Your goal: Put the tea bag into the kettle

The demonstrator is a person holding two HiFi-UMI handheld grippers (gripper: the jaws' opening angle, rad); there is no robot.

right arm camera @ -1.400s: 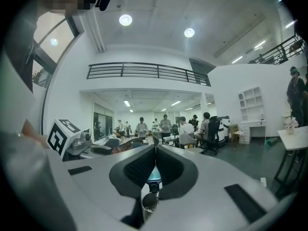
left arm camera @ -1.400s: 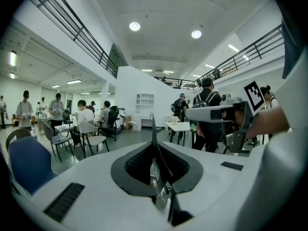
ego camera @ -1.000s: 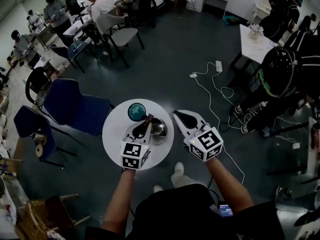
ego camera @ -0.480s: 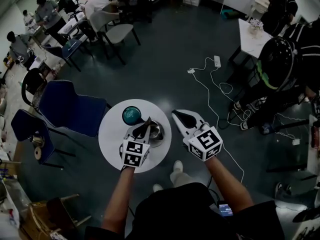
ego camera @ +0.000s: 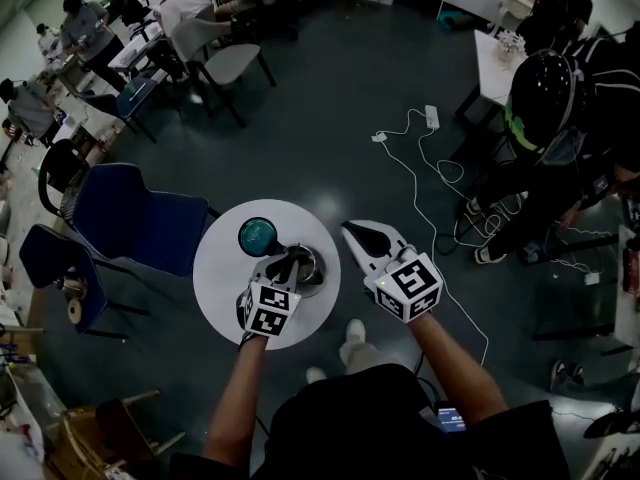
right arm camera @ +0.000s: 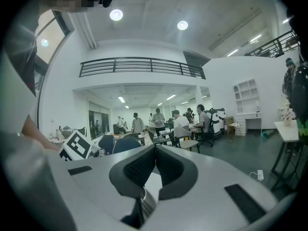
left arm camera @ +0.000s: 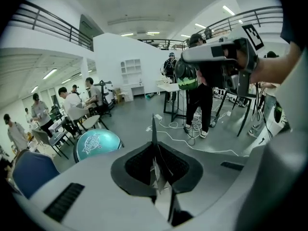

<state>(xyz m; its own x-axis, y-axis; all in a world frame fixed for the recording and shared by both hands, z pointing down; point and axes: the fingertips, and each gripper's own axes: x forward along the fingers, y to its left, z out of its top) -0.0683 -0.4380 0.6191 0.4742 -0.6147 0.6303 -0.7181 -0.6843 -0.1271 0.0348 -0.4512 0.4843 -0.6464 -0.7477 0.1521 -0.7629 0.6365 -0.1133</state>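
While the round white worktop [ego camera: 222,286] only carries the steel kettle [ego camera: 318,265] and a teal disc [ego camera: 258,235] (its lid, maybe?) near the kettle's far-left side, how would you handle the drop? The left gripper [ego camera: 288,264] hangs over the kettle's open mouth, jaws pinched shut on the tea bag [left arm camera: 158,174].

Reply: Looks like the release step to me, so the task's nearly done. A few tips:
- The left gripper view can't see the kettle at all because the gripper's own body blocks it. Line up from the head view and get the tips over the middle of the kettle's mouth, not its rim.
- Go lower before letting go. A paper bag is light and floppy, and I'd guess it flutters or snags on the kettle's rim if dropped from high up.
- Open the jaws wide and give it a moment, since thin paper may cling to a pad.

OP again: And the right gripper [ego camera: 352,233]? It's off to the kettle's right, past the worktop edge, jaws together with nothing in them.

Reply: Leave it there. If the kettle looks like it's sliding, bring it in to steady the kettle's wall. Otherwise it only gets in the way.
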